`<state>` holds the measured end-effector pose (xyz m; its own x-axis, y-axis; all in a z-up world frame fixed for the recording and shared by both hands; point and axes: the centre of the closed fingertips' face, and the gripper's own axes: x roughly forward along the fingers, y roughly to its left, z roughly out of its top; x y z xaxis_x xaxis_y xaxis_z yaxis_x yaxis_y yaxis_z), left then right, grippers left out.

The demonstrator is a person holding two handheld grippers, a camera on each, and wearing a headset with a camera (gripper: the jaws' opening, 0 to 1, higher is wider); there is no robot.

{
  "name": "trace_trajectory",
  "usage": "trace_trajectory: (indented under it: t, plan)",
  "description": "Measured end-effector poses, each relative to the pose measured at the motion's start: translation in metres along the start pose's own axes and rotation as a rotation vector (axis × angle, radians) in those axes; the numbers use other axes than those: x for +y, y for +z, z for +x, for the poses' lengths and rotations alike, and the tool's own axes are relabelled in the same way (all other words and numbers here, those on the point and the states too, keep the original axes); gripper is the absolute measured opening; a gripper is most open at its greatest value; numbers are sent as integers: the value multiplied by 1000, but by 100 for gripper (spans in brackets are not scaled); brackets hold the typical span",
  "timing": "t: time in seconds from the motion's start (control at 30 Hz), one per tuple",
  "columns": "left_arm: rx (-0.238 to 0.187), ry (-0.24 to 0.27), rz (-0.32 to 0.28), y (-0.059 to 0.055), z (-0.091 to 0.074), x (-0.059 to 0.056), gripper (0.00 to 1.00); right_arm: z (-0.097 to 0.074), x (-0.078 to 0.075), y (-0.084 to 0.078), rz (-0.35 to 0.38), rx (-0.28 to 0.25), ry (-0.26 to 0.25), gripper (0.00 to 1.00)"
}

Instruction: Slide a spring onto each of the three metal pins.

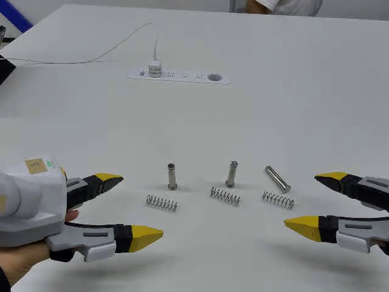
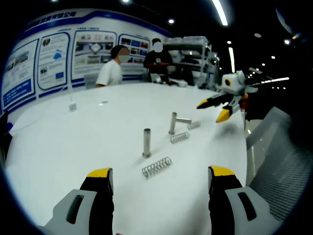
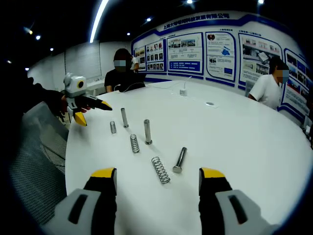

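Status: no spring is on a pin, so the task stands at its opening step.

Three metal pins sit in a row on the white desk (image 1: 292,115). The left pin (image 1: 172,176) and middle pin (image 1: 231,174) stand upright on their flanged ends. The right pin (image 1: 277,179) lies flat. One spring lies in front of each: the left spring (image 1: 161,202) and middle spring (image 1: 225,196) near their pins, the right spring (image 1: 278,199) just beside its pin's head.

The left gripper (image 1: 141,205) hovers left of the row, jaws spread and empty. The right gripper (image 1: 301,199) hovers to the right, jaws likewise spread and empty.

Judgement: the next move calls for a light pinch on one spring's coils, with its bore lined up over a pin's top. The other gripper should steady that pin. The lying pin probably needs holding or standing up first.
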<state>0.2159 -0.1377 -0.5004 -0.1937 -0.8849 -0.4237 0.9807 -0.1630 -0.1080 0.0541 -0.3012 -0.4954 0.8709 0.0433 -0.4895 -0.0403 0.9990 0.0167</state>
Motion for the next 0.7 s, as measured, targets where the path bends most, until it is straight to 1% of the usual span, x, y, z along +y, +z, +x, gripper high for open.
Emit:
trace_trajectory:
  t: [0.5,0.7]
  plan:
    - [0,-1,-1,-1,0,0,81,-1,-4,3,7,0,-10,67]
    - [-1,4,-2,-1,0,1,80,1,-6,8,7,-4,-10,66]
